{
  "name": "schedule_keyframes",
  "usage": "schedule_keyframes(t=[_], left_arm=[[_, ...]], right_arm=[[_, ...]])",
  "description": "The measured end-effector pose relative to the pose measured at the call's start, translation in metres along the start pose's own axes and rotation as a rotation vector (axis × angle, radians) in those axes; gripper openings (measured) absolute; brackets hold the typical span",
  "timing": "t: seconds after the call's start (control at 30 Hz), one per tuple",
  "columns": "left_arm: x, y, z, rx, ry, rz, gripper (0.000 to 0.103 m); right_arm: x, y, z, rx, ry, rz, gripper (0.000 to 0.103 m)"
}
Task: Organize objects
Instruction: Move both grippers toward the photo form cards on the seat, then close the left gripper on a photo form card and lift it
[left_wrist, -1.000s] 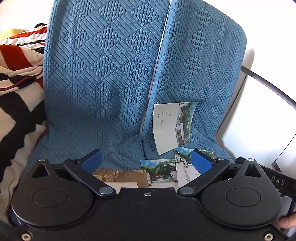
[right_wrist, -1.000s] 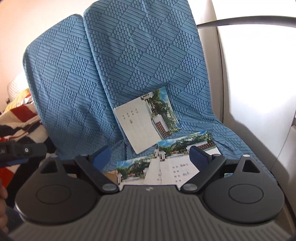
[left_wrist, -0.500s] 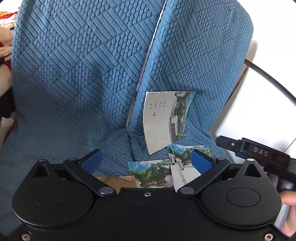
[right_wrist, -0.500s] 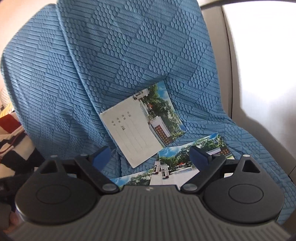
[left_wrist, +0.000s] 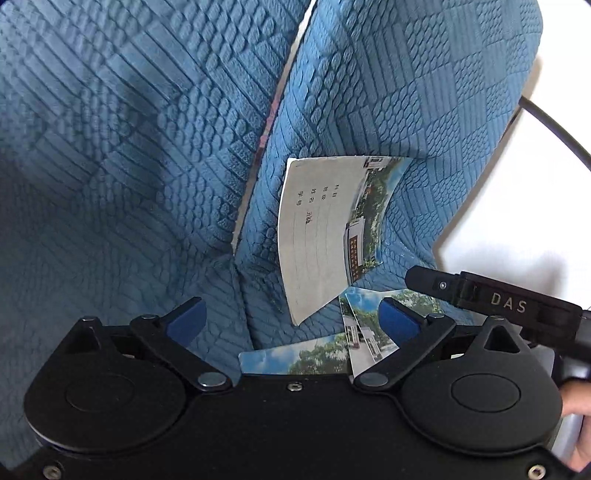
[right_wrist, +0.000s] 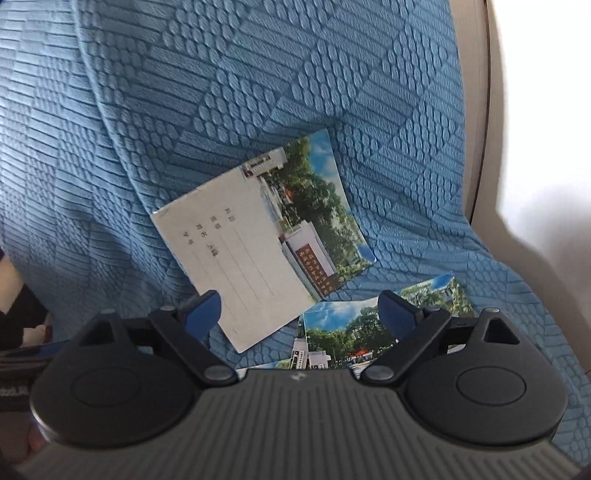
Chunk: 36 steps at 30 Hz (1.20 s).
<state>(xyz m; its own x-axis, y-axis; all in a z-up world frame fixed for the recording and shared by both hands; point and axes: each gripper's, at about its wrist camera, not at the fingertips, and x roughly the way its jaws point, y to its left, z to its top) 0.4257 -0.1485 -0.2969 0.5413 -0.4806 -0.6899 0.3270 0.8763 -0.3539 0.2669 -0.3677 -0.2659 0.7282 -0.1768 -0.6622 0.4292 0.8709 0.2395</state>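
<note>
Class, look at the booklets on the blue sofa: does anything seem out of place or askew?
Yes. One booklet leans tilted against the sofa's back cushion, while two others lie overlapping at odd angles on the seat, not stacked.

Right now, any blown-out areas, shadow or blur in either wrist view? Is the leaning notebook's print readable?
Left wrist: right edge blown out white; left cushion in shadow; notebook bowed by fisheye, print sharp but small. Right wrist: right side overexposed and slightly soft; cover evenly lit; notebook sharp, characters visible.
</note>
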Motion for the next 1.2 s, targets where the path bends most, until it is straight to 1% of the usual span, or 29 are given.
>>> schedule_keyframes(t=[0.23,0.37,0.53,0.67,0.9,0.97,1.03,1.1,1.2], left_arm=[[0.037,0.005,0.019,-0.014,0.037,-0.004,0.092],[0.053,0.009,0.025,-0.014,0.051,-0.009,0.087],[0.075,0.010,0.028,-0.007,0.084,-0.023,0.072],[0.087,0.013,0.029,-0.025,0.103,-0.038,0.067],[0.107,0.022,0.031,-0.076,0.125,-0.057,0.054],[0.111,0.025,0.031,-0.094,0.135,-0.077,0.048],[0.116,0.027,0.030,-0.112,0.162,-0.112,0.035],[0.121,0.028,0.030,-0.125,0.175,-0.110,0.031],[0.127,0.030,0.029,-0.140,0.175,-0.103,0.031]], right_arm=[[0.014,-0.007,0.005,0.079,0.015,-0.032,0.093],[0.020,-0.013,0.005,0.129,0.023,-0.034,0.093],[0.028,-0.019,0.001,0.188,0.050,-0.021,0.093],[0.030,-0.018,0.001,0.196,0.052,-0.016,0.093],[0.035,-0.019,-0.001,0.239,0.075,-0.001,0.093],[0.036,-0.019,-0.002,0.248,0.084,0.001,0.093],[0.038,-0.020,-0.002,0.268,0.090,0.015,0.093],[0.039,-0.020,-0.001,0.282,0.096,0.019,0.093],[0.038,-0.021,0.000,0.300,0.088,0.031,0.093]])
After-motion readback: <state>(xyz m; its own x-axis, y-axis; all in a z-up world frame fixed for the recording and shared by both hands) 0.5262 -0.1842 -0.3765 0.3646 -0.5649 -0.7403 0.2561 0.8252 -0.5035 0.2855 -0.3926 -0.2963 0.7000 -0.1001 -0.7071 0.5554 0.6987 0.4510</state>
